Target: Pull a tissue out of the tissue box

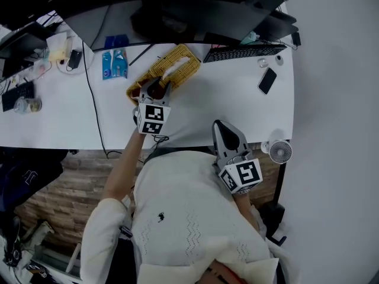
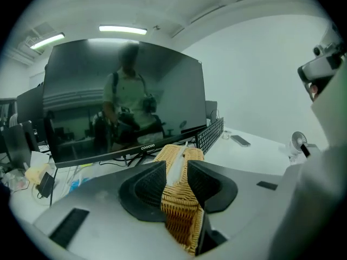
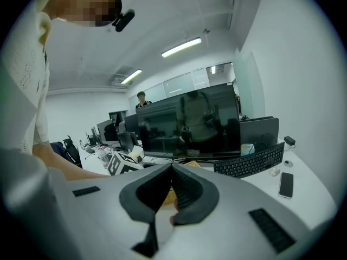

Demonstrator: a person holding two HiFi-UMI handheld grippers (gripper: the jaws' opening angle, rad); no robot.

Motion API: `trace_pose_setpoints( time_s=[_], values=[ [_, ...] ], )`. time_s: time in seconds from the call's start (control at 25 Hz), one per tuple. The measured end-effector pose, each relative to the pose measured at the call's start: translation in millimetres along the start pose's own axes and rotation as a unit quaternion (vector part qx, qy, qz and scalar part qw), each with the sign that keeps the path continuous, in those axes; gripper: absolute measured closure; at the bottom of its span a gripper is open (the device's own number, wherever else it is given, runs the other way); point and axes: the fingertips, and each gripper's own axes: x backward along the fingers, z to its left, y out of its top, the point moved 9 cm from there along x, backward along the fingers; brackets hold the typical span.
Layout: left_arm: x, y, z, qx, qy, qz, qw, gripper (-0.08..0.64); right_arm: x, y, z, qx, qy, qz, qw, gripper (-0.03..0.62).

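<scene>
**Left tongs open over the tissue box, right tongs shut and held back**

My left tongs (image 1: 155, 88) (image 2: 176, 169) stand open, jaws apart, straddling the near end of the woven yellow tissue box (image 1: 183, 58) (image 2: 181, 213). In the left gripper view the white tissue (image 2: 177, 166) rises from the slot on top of the box and shows in the gap between the jaws; the pads are not pressed on it.

My right tongs (image 1: 221, 125) (image 3: 172, 166) are closed, tips meeting with nothing between them. They hang at the front edge of the white tabletop (image 1: 225, 99), nearer me than the box and well apart from it, to its right.

The box lies at a slant. Behind it stands a big dark monitor (image 1: 177, 5). To the right of the box lies a black keyboard (image 1: 243, 53), and farther right a black phone (image 1: 267, 80). Blue packets (image 1: 115, 64) lie to the left of the box.
</scene>
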Motion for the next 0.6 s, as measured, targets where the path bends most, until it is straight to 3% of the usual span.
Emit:
trace_pose_setpoints(
  time_s=[0.6],
  values=[
    [-48,-20,-4,-0.014,0.033,0.094,0.995,0.439,-7,-7,2,-0.007,-0.003,0.01,1.0,0.591]
  ],
)
